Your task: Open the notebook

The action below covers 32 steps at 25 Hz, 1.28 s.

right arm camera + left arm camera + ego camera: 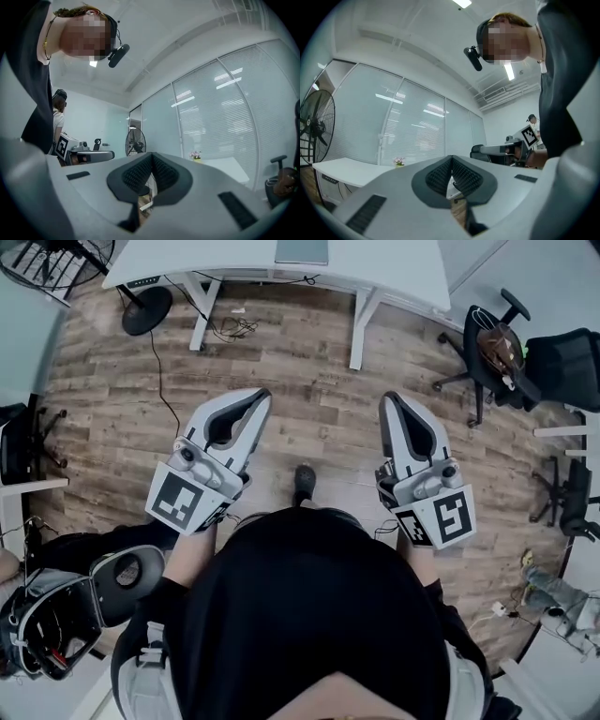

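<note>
From the head view, the left gripper (261, 396) and right gripper (388, 397) are hanging over the wood floor (309, 362). One flat grey thing (302, 251), maybe the notebook, is lying on the white table (394, 268), well apart from both. In the left gripper view, the jaws are squeezing together on nothing. In the right gripper view, they are doing the same.

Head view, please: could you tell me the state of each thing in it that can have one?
left gripper: shut, empty, held over the floor.
right gripper: shut, empty, held over the floor.
grey flat item: lying flat on the white desk, untouched, cut off by the frame edge.
office chair: nobody in it, something brown on the seat.
fan: standing upright; spinning or not, cannot tell.
</note>
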Tool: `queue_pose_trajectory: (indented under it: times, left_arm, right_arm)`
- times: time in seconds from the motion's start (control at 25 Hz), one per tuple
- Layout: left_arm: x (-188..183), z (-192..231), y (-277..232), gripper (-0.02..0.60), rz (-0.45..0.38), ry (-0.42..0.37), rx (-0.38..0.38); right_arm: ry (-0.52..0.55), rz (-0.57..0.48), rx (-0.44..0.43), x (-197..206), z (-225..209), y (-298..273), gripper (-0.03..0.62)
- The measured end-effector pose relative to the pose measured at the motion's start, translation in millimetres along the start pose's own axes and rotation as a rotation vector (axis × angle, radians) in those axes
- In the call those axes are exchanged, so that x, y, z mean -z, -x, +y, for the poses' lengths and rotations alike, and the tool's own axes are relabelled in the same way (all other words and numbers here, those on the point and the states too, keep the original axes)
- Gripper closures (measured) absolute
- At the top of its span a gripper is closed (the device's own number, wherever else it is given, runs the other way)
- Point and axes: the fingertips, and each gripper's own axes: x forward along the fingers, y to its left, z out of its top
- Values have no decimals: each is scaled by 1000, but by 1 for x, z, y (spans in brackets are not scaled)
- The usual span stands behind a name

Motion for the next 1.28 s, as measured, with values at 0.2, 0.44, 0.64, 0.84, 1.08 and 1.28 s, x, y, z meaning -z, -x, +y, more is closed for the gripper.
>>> queue_pose_trajectory:
  times: [0.2, 0.44, 0.64, 0.84, 1.08, 1.28]
  left_arm:
    - [8, 5, -18, 569, -4, 0, -36]
    - [6, 5, -36, 569, -18, -7, -50]
    - [14, 17, -31, 569, 13, -19, -63]
    - [10, 21, -33, 569, 2, -16, -61]
    - [10, 22, -34, 569, 5, -22, -52]
    - [8, 24, -36, 569, 11, -24, -52]
  right_arm:
    - [3, -6, -19, 4, -23, -3, 591]
    - [-1, -7, -43, 7, -39, -15, 591]
    - [-9, -6, -50, 11, -38, -25, 591]
    - [-10, 1, -52, 11, -37, -31, 590]
    - [-9, -1, -53, 11, -34, -35, 591]
    - [-14, -2, -57, 10, -36, -37, 591]
